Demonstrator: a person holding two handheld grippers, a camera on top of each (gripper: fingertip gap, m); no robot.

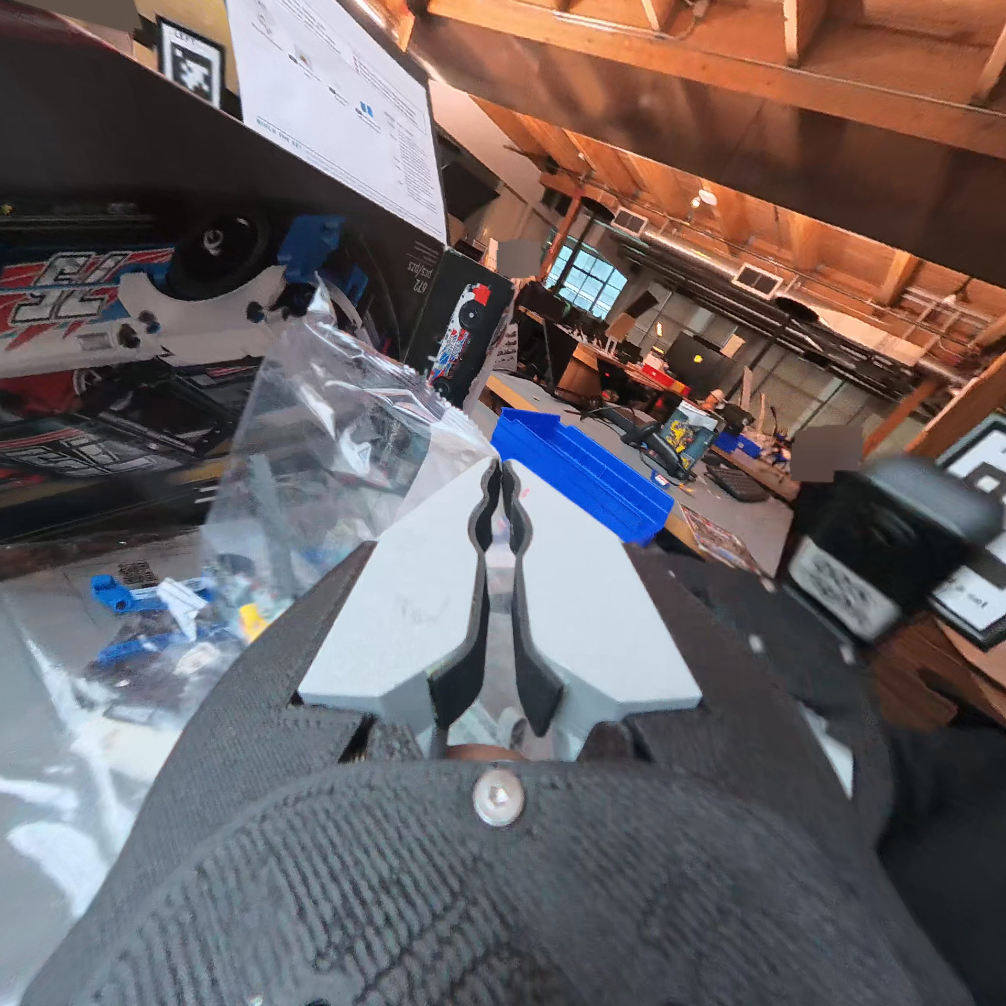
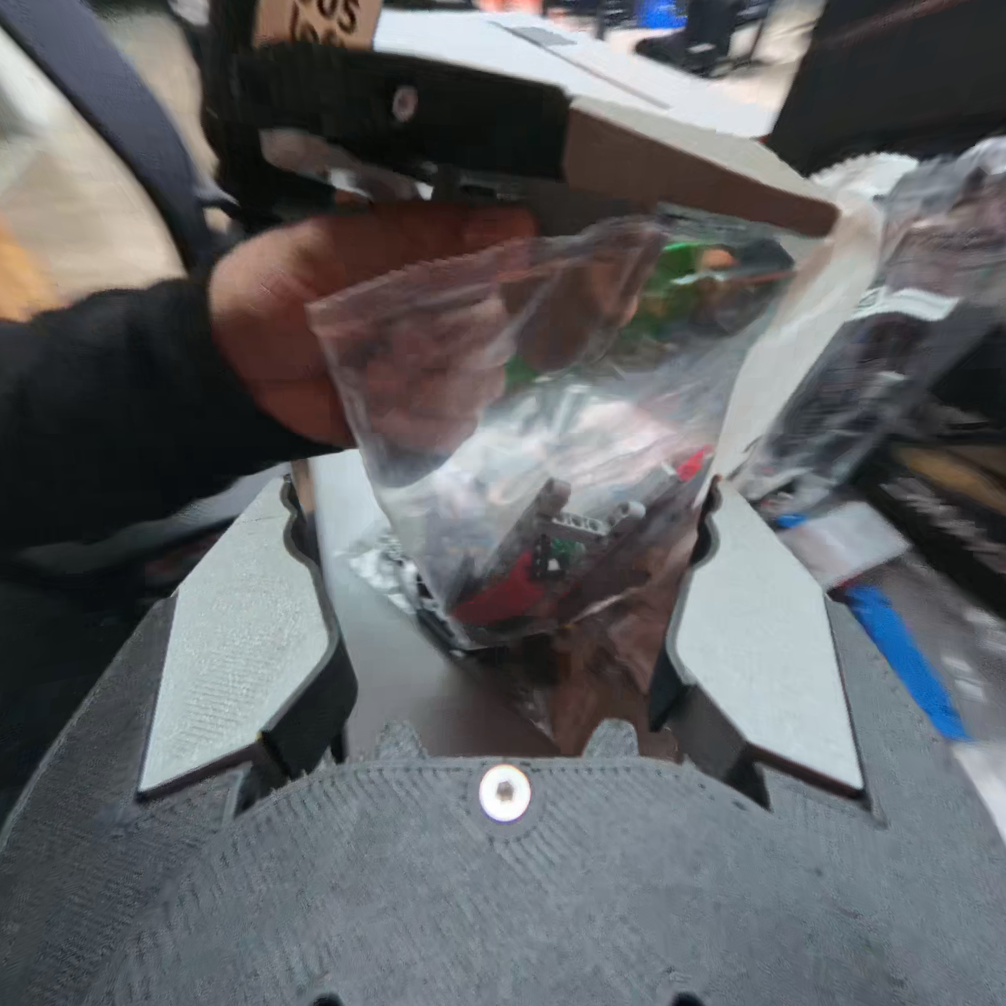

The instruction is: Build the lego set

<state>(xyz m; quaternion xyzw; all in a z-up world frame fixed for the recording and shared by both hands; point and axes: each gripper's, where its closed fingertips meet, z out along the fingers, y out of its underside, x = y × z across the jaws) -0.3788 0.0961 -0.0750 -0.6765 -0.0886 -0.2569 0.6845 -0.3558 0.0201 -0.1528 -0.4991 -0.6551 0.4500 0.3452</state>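
The left gripper (image 1: 501,468) pinches a corner of one clear bag (image 1: 326,435) holding blue, white and yellow pieces. The right gripper (image 2: 503,490) gapes wide around a second clear bag (image 2: 522,435) of red, grey and green pieces.

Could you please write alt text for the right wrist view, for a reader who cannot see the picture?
A clear plastic bag of lego pieces hangs in front of the open right hand-held gripper, its lower end between the two grey fingers. A person's hand in a dark sleeve is close behind the bag's upper left. The picture is blurred.
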